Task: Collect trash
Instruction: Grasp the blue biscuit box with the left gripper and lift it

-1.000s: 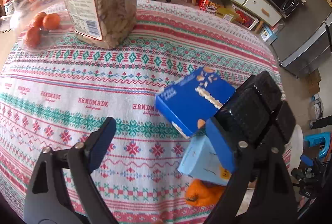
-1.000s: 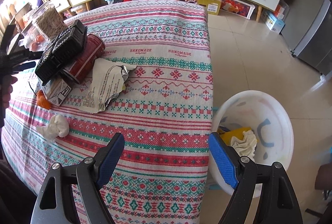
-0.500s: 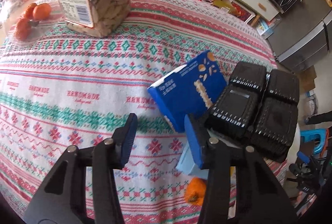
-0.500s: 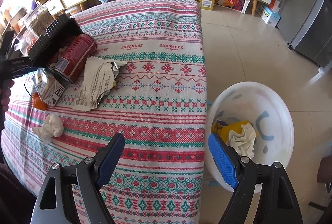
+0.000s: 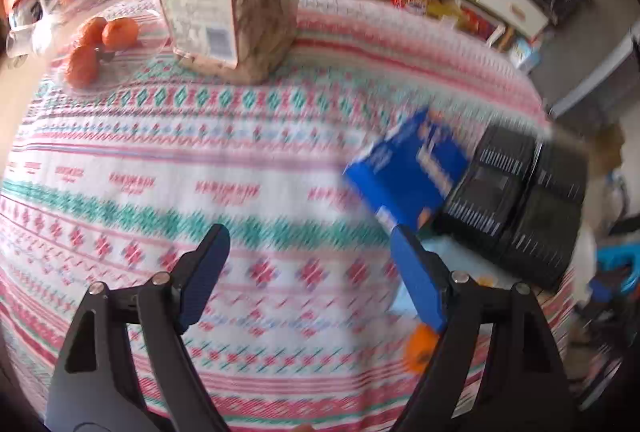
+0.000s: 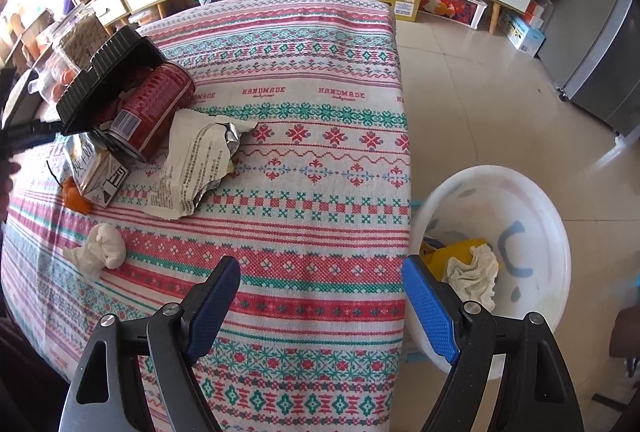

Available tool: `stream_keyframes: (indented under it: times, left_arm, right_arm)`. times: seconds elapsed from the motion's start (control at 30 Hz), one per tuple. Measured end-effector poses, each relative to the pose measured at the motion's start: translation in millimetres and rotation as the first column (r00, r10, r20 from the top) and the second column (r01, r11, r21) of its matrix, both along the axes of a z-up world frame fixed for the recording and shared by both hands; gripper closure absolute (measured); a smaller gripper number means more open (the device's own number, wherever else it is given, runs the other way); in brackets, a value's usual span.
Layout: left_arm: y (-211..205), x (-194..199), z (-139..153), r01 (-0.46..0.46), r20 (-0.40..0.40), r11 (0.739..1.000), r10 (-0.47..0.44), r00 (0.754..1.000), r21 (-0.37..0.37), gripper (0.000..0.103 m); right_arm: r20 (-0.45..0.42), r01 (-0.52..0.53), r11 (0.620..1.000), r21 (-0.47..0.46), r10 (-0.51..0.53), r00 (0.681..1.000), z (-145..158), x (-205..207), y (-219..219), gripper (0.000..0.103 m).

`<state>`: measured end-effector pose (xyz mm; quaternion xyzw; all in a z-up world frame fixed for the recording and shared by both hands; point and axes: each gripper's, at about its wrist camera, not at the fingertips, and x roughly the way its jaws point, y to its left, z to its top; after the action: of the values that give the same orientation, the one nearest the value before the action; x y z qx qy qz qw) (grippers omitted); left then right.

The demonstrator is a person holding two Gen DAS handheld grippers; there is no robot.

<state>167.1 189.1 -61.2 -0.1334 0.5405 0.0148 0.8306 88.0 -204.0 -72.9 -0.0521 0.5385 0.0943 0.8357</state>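
While the left gripper (image 5: 308, 260) hovers over the patterned tablecloth (image 5: 240, 152) with its fingers spread wide and nothing between them, the black plastic tray (image 5: 516, 200) lies just beyond its right finger, touching a blue box (image 5: 404, 172). The right gripper (image 6: 320, 296), fingers likewise apart and empty, hangs over the tablecloth's edge, just beside the white bin (image 6: 532, 216) on the floor, well apart from the red can (image 6: 154, 108) and torn wrapper (image 6: 196, 164).

Ribbed black plastic tray (image 6: 105, 80), woven tablecloth (image 6: 304, 136)
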Motion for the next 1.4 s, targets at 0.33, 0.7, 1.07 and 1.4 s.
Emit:
stream_keyframes:
  times: [0.33,0.7,1.07,1.4]
  left_arm:
    - [-21,35,-13,-0.088,-0.032,0.992,0.086,0.996,-0.086,0.028]
    - [-44,70,-7,0.102,-0.004,0.995,-0.102,0.995,0.011,0.049]
    - [-34,62,5,0.273,-0.067,0.960,-0.269,0.961,0.062,0.036]
    - [-69,55,-8,0.502,-0.193,0.834,-0.467,0.863,0.228,0.024]
  right_arm:
    - [-0.013,0.001,1.000,0.011,-0.001,1.000,-2,5,-6,0.019]
    - [-0.032,0.003,1.000,0.013,-0.003,0.999,-10,15,-18,0.019]
    - [-0.021,0.005,1.000,0.013,-0.005,1.000,-4,9,-24,0.019]
    - [-0.027,0.014,1.000,0.013,-0.014,1.000,-3,10,-26,0.019]
